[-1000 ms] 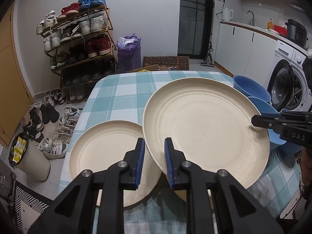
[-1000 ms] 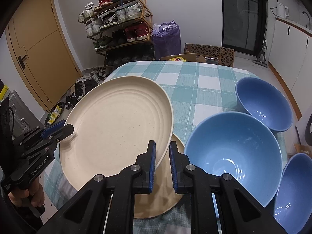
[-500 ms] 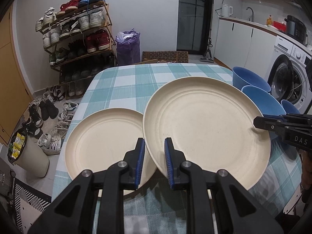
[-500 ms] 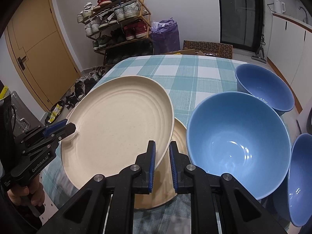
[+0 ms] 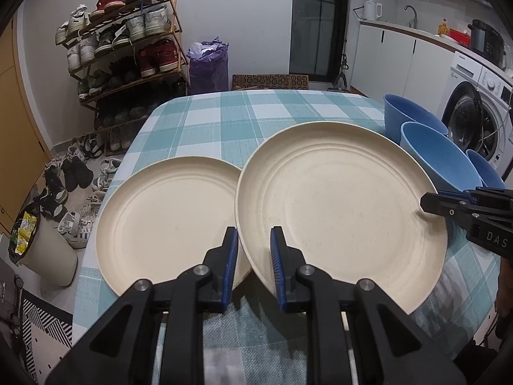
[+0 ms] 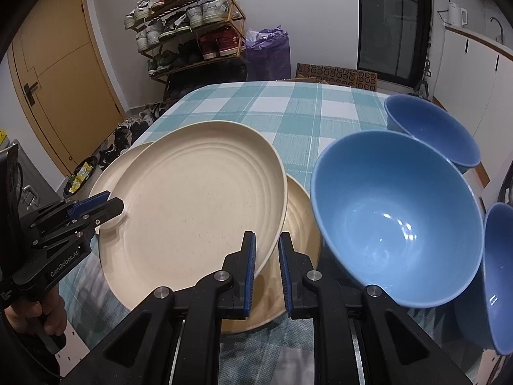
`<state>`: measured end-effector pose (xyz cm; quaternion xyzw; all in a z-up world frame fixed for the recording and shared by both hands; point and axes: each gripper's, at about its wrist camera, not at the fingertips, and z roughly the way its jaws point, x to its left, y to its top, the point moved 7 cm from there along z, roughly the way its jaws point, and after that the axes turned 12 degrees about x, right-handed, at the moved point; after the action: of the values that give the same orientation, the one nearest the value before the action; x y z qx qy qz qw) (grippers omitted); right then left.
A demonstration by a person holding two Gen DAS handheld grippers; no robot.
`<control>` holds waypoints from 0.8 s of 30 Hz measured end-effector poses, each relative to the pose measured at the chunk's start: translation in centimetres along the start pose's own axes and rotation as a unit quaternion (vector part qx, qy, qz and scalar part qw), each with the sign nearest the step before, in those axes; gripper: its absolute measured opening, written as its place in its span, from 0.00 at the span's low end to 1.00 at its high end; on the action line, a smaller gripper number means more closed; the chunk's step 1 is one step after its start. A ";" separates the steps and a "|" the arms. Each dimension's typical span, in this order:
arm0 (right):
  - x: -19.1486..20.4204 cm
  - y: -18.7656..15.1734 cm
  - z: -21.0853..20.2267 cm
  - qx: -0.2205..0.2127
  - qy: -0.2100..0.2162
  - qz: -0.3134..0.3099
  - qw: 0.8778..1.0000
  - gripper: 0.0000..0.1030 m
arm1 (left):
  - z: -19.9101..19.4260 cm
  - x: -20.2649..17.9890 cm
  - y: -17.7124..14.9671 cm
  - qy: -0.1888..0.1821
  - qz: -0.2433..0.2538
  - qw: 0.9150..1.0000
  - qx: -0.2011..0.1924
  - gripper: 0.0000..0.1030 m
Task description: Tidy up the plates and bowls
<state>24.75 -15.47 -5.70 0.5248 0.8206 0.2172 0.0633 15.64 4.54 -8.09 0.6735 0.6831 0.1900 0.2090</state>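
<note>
A large cream plate (image 5: 340, 205) (image 6: 192, 211) hangs slightly tilted just above the checked table (image 5: 256, 112). My left gripper (image 5: 254, 256) (image 6: 112, 207) is shut on its near-left rim. My right gripper (image 6: 266, 250) (image 5: 428, 203) is shut on the opposite rim. A second cream plate (image 5: 166, 218) (image 6: 128, 157) lies flat on the cloth to the left. A third cream plate (image 6: 301, 256) lies under the held one, mostly covered. Three blue bowls stand at the right: a big one (image 6: 394, 224) (image 5: 439, 160), a farther one (image 6: 433, 128) (image 5: 410, 112) and one at the edge (image 6: 500, 272).
The far half of the tablecloth (image 6: 288, 102) is bare. Beyond the table's left edge are a shoe rack (image 5: 128, 48), shoes on the floor and a bin (image 5: 41, 250). A washing machine (image 5: 481, 112) stands at the right. A hand (image 6: 41, 314) grips the left gripper's handle.
Both grippers have come down with the large plate still clamped between them. The plates on the table and the blue bowls now look nearer and larger.
</note>
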 end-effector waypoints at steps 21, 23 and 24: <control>-0.9 -2.2 1.8 -0.008 -0.014 0.031 0.999 0.14 | 1.4 -1.3 -0.3 0.021 0.026 0.999 0.004 0.18; -1.0 -2.2 1.9 -0.010 -0.016 0.034 0.999 0.14 | 1.5 -1.4 -0.3 0.019 0.028 0.999 0.004 0.18; -1.1 -2.2 1.9 -0.009 -0.016 0.036 0.999 0.14 | 1.6 -1.5 -0.2 0.020 0.029 0.999 0.005 0.18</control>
<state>24.02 -16.69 -8.50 0.5569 0.7980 0.2184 0.0735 16.33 3.01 -9.46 0.6901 0.6681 0.2061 0.1868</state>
